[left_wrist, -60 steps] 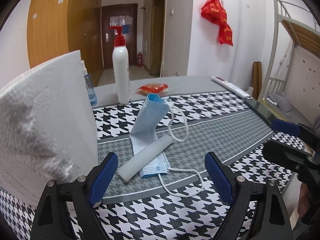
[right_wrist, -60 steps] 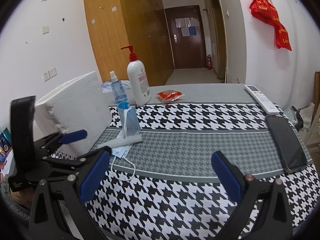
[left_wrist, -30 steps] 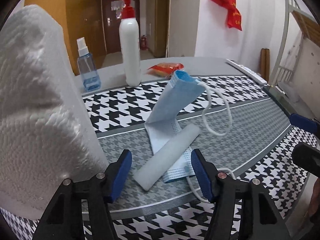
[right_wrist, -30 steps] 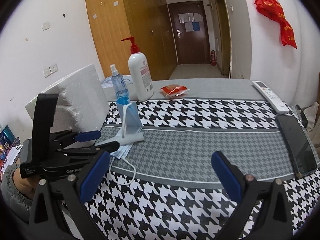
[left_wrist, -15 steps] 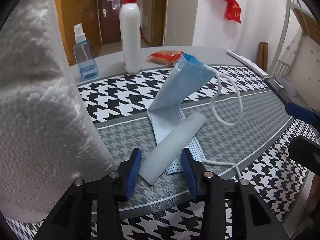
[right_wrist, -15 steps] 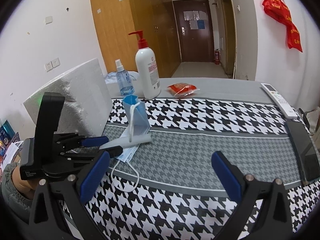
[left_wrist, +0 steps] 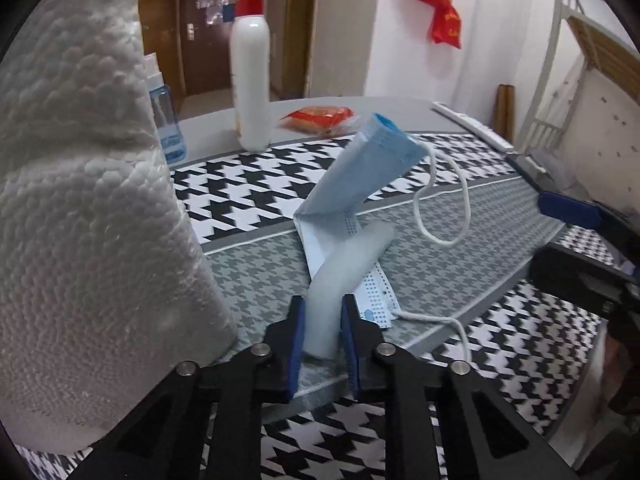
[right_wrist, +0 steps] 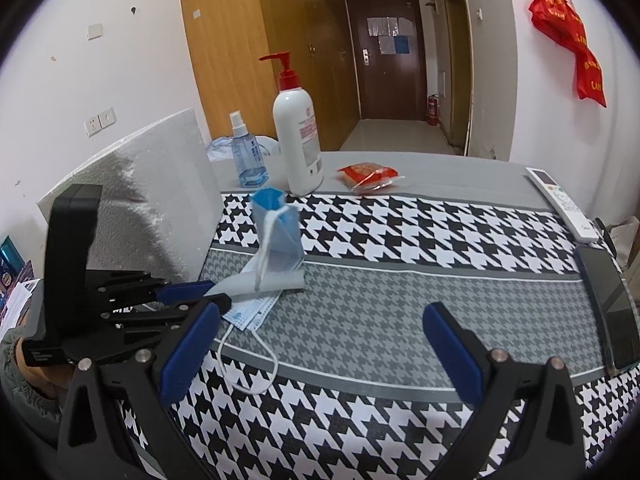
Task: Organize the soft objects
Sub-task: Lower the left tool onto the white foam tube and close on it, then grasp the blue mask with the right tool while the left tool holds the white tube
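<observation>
Houndstooth cloth [left_wrist: 248, 184] below; my left gripper [left_wrist: 322, 330], just closing, pinches the foam strip [left_wrist: 344, 276]. Lifting may drag the face mask [left_wrist: 360, 172] beneath. Right gripper [right_wrist: 320, 354] stays spread.

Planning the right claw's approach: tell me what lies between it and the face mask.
In the right wrist view only bare houndstooth cloth lies between the open right claw and the face mask; its ear loop trails nearby.

Your white foam strip [left_wrist: 347, 270] lies slantwise across the flat half of the blue face mask [left_wrist: 360, 176] on the grey band near the table's left edge; the mask's other half stands folded upright, ear loops dangling.
</observation>
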